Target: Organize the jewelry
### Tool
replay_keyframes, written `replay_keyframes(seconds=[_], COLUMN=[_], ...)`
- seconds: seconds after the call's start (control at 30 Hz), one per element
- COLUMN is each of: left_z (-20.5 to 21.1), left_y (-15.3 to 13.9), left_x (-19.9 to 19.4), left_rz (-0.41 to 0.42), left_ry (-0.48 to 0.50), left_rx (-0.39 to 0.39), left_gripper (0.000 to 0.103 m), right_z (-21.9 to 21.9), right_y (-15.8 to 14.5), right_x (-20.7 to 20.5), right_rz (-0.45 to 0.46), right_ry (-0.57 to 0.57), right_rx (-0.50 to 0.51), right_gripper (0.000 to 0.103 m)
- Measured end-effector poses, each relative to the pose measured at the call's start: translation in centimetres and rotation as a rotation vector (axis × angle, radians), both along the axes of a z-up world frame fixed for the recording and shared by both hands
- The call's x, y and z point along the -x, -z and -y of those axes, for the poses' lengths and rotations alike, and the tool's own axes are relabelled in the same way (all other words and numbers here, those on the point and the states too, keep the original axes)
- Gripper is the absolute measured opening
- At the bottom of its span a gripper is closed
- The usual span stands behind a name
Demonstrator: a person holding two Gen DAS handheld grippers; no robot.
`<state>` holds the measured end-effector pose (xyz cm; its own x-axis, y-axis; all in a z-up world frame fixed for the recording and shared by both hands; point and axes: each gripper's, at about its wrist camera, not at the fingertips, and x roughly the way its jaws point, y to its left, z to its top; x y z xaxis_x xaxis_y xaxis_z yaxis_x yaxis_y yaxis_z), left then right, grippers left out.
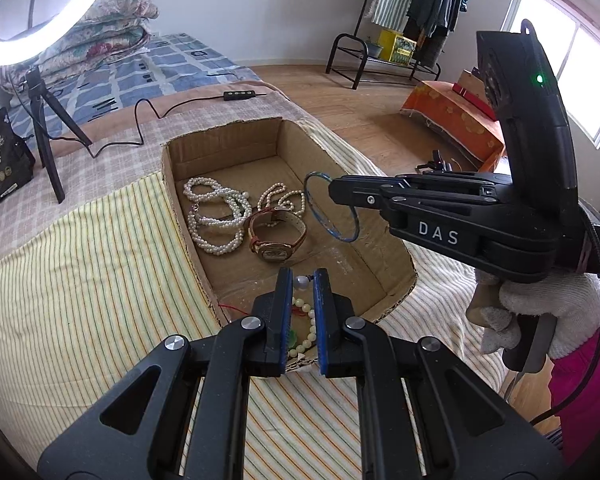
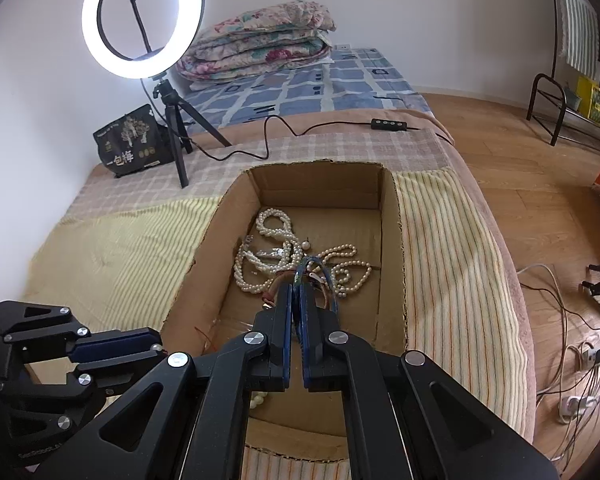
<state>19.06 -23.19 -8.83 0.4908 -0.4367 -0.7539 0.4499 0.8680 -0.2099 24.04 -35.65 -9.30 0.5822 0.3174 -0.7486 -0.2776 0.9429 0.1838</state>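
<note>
While right claw (image 1: 334, 192) pinches 1 bangle (image 1: 332, 208), 1 watch (image 1: 278, 236)

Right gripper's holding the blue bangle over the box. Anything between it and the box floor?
Nothing blocks the drop. The blue bangle hangs from the right gripper above the open cardboard box. Bare floor lies below, with the watch and pearl strands just beside it.
</note>
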Motion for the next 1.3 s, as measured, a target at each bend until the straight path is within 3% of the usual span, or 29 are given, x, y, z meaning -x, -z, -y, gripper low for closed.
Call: replay_keyframes(seconds=[0.33,0.47,0.5,0.6,0.73,0.83,1.0,1.1,1.3], left_z=[-0.1,-0.1,-0.2,-0.2,-0.2,-0.5,-0.8,-1.0,-1.4], left_y=[-0.1,-0.2,-0.2,-0.4,-0.5,-0.4,-0.5,-0.7,-1.1], left_x=[-0.1,-0.1,-0.2,0.0,0.0,-0.1,-0.1,0.1,0.5], left_rz=[0.007,0.009,0.009,0.023,0.032,0.034,0.042,0.049,0.063], left_ry=[-0.001,-0.005,-0.005,-0.009,-0.013,-0.021,-0.023,-0.028,-0.029], left_rx=[-0.006,-0.014,-0.015,-0.014,-0.025,-0.028,-0.034,-0.031,-0.033], left_gripper=[0.009,0.009,0.011,0.046,0.048,0.058,0.059,0.067,0.068], right_z=[-0.2,-0.2,-0.2,-0.2,0.0,0.1,0.1,-0.1,-0.7], right_y=[-0.2,-0.5,-0.6,-0.9,-1.3,-1.5,-1.6,-1.7,-2.2], right_x=[-0.2,-0.2,-0.2,-0.1,0.1,0.1,0.2,0.2,0.5], right_rz=[0.008,0.023,0.027,0.046,0.068,0.08,0.09,0.093,0.102], right_ry=[0.007,0.022,0.027,0.056,0.079,0.108,0.121,0.129,0.124], right_rx=[0.007,0.013,0.014,0.04,0.056,0.074,0.089,0.104,0.111], right_gripper=[0.004,0.022,0.031,0.056,0.063,0.071,0.073,0.076,0.076])
